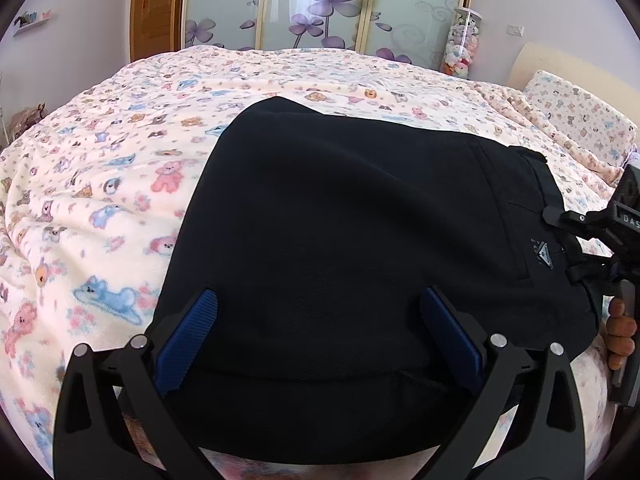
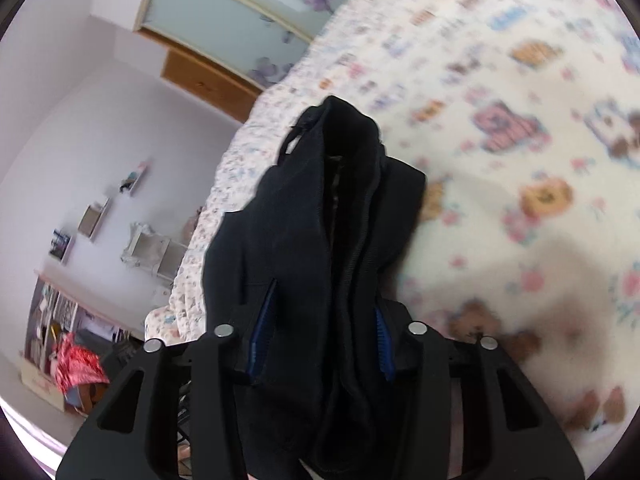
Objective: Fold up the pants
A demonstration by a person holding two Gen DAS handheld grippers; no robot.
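**Left spread wide, right clamped**

The left hand-held gripper (image 1: 318, 332) points forward with its blue-padded fingers (image 1: 188, 340) spread wide apart. The right hand-held gripper (image 2: 320, 340) sits off to its right, gripped by a bare hand (image 1: 620, 336), its pads (image 2: 262, 336) pinching bunched black pants (image 2: 320, 220).

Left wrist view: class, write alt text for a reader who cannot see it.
Black pants lie folded on a bed covered by a cream blanket printed with teddy bears. The left gripper hangs open over their near edge, blue-padded fingers spread wide. At the right edge, the right gripper meets the pants near the waistband.
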